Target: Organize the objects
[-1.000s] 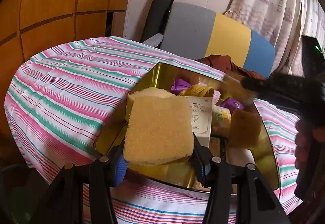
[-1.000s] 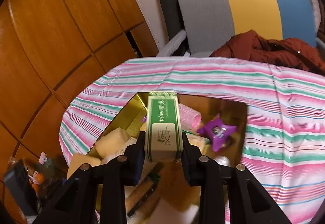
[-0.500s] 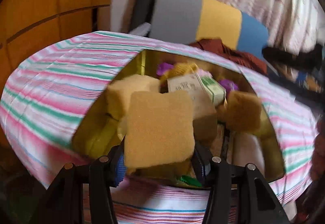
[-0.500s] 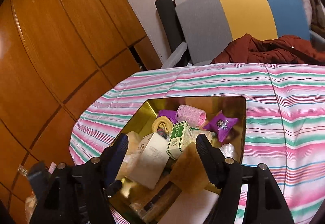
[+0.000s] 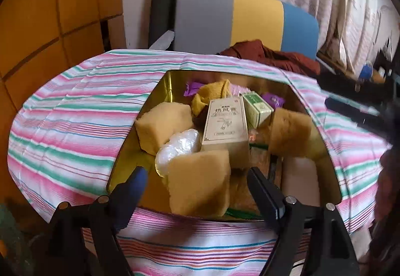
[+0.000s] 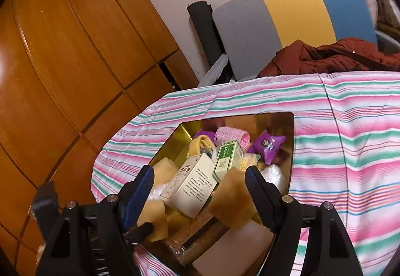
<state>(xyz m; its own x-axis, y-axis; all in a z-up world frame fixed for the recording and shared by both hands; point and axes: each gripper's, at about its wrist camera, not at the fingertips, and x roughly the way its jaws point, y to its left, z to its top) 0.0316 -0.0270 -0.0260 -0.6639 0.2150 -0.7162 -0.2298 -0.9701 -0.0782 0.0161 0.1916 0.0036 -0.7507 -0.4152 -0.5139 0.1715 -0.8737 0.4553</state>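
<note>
The left gripper (image 5: 196, 182) is seen with its jaws opening — a yellow sponge (image 5: 200, 183) lies between them, released, no pad pressing on it. The sponge rests in the gold tray (image 5: 160, 90) on the striped counter (image 5: 75, 110), just in front of the fingers. The right gripper (image 6: 198, 182) is also opening and grasps nothing; ahead of it, inside the tray (image 6: 291, 141), a green box (image 6: 227, 158) is leaned beside a beige box (image 6: 193, 183).
</note>
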